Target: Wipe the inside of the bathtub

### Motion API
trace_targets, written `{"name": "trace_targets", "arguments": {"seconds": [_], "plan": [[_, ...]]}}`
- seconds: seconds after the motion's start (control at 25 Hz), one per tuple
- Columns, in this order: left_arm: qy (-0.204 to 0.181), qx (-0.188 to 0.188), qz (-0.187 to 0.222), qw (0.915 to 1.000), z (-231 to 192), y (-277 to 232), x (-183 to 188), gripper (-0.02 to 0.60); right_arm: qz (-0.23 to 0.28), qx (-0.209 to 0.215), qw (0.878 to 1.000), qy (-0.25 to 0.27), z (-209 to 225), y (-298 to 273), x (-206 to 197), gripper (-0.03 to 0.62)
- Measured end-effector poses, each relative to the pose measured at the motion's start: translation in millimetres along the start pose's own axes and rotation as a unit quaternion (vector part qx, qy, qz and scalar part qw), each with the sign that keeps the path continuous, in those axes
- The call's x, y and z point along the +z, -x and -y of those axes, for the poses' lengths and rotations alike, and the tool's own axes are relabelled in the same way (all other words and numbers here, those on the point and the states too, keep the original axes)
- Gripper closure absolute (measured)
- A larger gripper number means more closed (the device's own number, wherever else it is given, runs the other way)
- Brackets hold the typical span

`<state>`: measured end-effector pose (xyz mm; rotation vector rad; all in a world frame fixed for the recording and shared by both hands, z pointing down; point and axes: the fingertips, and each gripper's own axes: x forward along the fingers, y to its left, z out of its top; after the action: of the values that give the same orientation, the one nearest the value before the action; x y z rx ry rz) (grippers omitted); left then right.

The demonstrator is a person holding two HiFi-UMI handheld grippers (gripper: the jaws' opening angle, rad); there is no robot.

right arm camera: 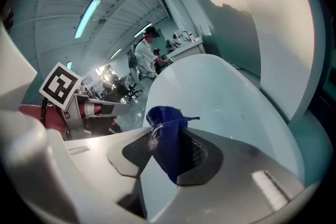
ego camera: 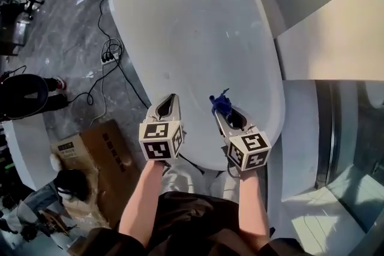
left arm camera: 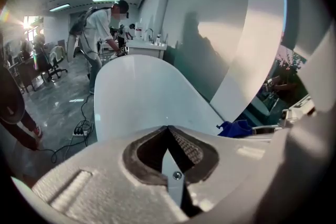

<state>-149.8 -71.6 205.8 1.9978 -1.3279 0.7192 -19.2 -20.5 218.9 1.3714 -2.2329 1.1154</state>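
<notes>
Bathtub (ego camera: 198, 39): white, oval, stretching away below you; both tools hover over its near end.
Right gripper (ego camera: 219, 114): your jaws clench a blue cloth (ego camera: 221, 103), a tuft poking past the tips so fabric, not plastic, meets the basin.
Left gripper (ego camera: 172, 100): jaws pressed together on nothing, seemingly idle beside the working hand.
Stage: wiping apparently not begun.

Head view steeply down; gripper views low, forward; bathtub (ego camera: 192, 27) shared.
</notes>
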Motion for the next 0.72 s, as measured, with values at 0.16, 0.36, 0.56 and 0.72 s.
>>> {"name": "trace_targets", "arguments": {"seconds": [0.16,0.36,0.56,0.72], "plan": [[-0.015,-0.015,-0.042,0.9989,-6.6,-48.0,-38.0,0.578,-0.018,-0.008,0.999,-0.045,23.5,-30.7,-43.2,0.462],[-0.023,-0.031,-0.073,0.9966,-12.7,-85.4,-73.7,0.578,-0.047,-0.018,0.995,-0.083,43.5,-60.0,-95.3,0.462],[-0.037,-0.038,-0.113,0.9922,-23.0,-116.1,-114.9,0.578,-0.059,-0.004,0.994,-0.095,53.9,-94.2,-138.9,0.462],[-0.064,-0.040,-0.119,0.9900,-34.4,-154.4,-131.6,0.578,-0.055,0.002,0.994,-0.097,73.5,-135.8,-163.8,0.462]]}}
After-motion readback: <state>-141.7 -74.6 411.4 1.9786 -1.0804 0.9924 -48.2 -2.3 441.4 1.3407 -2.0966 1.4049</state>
